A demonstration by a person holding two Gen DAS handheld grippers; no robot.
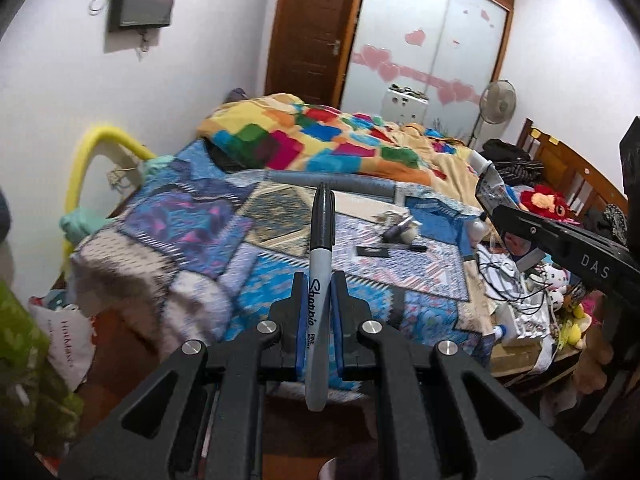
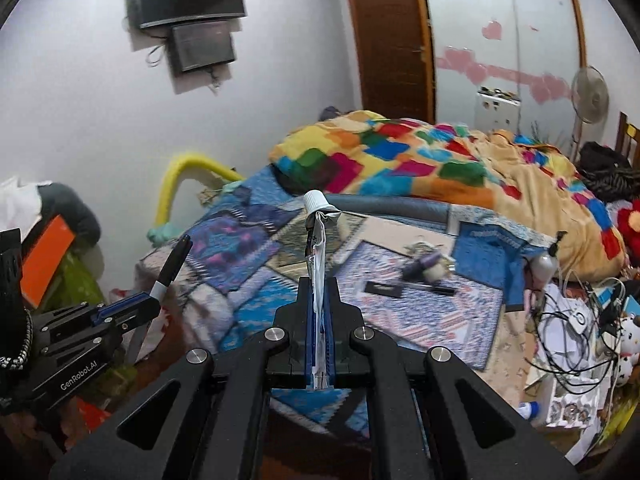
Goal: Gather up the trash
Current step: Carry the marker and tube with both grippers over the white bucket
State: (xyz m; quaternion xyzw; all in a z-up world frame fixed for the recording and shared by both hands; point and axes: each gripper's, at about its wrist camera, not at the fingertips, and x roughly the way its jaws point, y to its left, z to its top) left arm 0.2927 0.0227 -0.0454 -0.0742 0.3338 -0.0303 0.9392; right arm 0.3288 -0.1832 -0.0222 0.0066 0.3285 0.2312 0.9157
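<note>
My left gripper (image 1: 318, 280) is shut on a grey Sharpie marker (image 1: 320, 264) with a black cap that points up and away over the bed. In the right wrist view that same left gripper (image 2: 154, 300) and marker (image 2: 170, 268) show at the lower left. My right gripper (image 2: 319, 284) is shut on a squeezed flat white tube (image 2: 316, 248) with a white screw cap on top. In the left wrist view the right gripper (image 1: 490, 210) reaches in from the right with the tube (image 1: 490, 184) sticking up. More small litter (image 2: 424, 268) lies on the patchwork bedcover (image 2: 240, 248).
A bright patchwork duvet (image 1: 320, 136) is heaped at the far side of the bed. A black card (image 2: 383, 290) and a pen (image 2: 434, 289) lie near the litter. Cables, boxes and soft toys (image 2: 580, 332) crowd the right side. A yellow padded rail (image 1: 92, 152) stands left of the bed.
</note>
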